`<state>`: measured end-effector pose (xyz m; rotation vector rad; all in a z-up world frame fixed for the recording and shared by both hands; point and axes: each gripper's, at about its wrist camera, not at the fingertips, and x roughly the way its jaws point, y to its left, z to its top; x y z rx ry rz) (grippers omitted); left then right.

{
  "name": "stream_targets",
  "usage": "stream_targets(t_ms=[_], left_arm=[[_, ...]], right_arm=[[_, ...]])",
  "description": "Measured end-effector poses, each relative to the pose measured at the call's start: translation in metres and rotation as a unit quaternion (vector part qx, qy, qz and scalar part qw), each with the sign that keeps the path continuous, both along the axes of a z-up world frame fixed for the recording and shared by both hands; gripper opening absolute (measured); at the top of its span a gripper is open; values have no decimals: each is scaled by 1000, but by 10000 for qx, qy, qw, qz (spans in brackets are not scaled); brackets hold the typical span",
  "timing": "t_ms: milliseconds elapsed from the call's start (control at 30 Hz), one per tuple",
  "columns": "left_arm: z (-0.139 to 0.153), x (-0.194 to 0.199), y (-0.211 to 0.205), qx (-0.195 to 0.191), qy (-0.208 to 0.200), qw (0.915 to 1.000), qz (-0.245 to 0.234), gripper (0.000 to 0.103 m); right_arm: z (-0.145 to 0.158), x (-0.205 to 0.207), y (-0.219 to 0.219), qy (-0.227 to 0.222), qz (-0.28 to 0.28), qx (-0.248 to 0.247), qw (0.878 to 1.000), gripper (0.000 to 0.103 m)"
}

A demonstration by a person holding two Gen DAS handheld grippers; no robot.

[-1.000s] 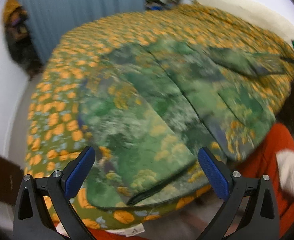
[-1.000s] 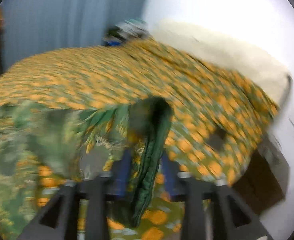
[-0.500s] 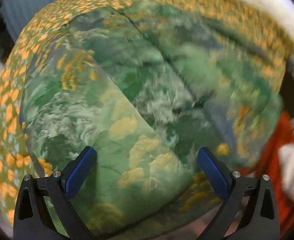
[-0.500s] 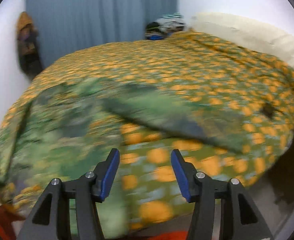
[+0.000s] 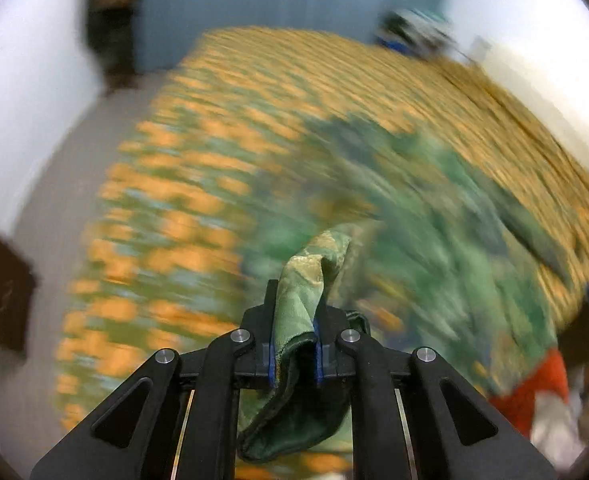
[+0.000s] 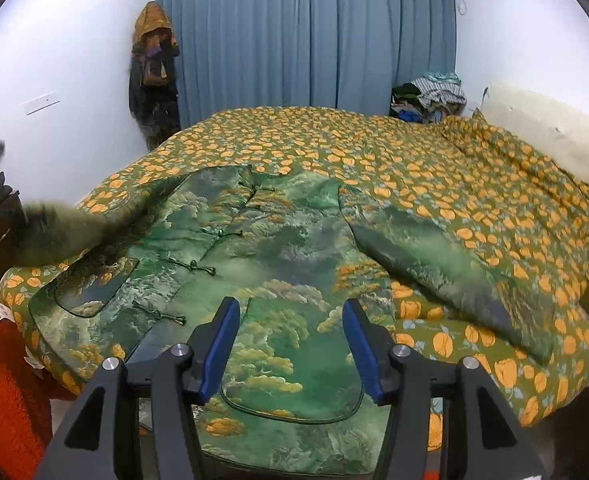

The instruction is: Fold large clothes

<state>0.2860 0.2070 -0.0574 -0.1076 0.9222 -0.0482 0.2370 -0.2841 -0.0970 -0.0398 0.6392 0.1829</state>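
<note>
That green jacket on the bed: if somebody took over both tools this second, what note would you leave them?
Left tool: shut on a sleeve end of the green jacket, lifted off the bed; its view is blurred.
Right tool: open, holding nothing, above the jacket's lower front.
Jacket: spread front-up on the orange-patterned bedspread, other sleeve lying out to the side.
Done: one sleeve picked up.
Left: probably fold both sleeves in, then fold the body.
</note>
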Motion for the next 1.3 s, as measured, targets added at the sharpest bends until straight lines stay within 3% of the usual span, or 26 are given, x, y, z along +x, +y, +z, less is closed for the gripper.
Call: stream_targets(t_ms=[67,100,133,200,267,333,400,467,567,633,700,767,900,967,1000,1033,1067,1100,1200,1300], left_arm=[[8,9,52,204,-118,9975,674,14],[9,12,75,329,-164,9940,1031,20],[7,13,99,456,-194,9890,1391,30],[2,13,138,730,-209,9745,2112,39],[-4,5,161,830,-177,9634,2543,39],[-12,-9,167,661,-174,9621,2638,46],[-23,-22,154,485,-57,9685,2442,53],[-39,-29,126,211,151,9804,1955,60],[-73,-35,69,-585,636,9919,933,75],[-104,-34,27,-992,1036,9890,366,77],[-129,-28,-3,-1156,1385,9836,68,77],[-147,-24,-29,-1159,1663,9791,-171,77],[-167,-22,-54,-1072,1964,9735,-467,79],[-166,-25,-55,-1106,1952,9731,-524,67],[-167,-25,-56,-1195,1969,9714,-577,42],[-165,-30,-56,-1236,1972,9706,-609,29],[-162,-32,-56,-1166,1924,9725,-610,24],[-158,-34,-57,-1109,1875,9740,-620,19],[-150,-43,-58,-1098,1737,9766,-639,16],[-151,-51,-60,-1070,1707,9772,-676,16]], right_arm=[[0,0,0,20,8,-10,10000,55],[-1,0,0,30,0,-16,10000,55],[-2,1,1,48,-2,-9,10000,55],[-3,-1,1,98,6,-2,10000,55],[-4,-3,-1,131,-6,0,9999,55],[-7,-3,-4,192,-44,-35,9998,55],[-12,-1,-12,299,-115,-29,9995,56],[-20,4,-22,466,-193,13,9987,67],[-47,16,-52,960,-392,82,9946,71],[-70,25,-76,1408,-616,47,9881,71],[-88,31,-101,1727,-824,129,9814,71],[-106,37,-120,2061,-953,310,9734,71],[-131,42,-131,2557,-559,1099,9588,71],[-137,44,-124,2638,-282,1398,9540,71],[-138,44,-121,2640,-264,1381,9542,71],[-139,44,-118,2640,-251,1333,9549,66],[-139,45,-117,2647,-163,1413,9538,54],[-140,45,-116,2690,-95,1503,9513,29],[-133,41,-109,2615,-54,1345,9558,18],[-121,35,-106,2528,-4,1098,9613,16]])
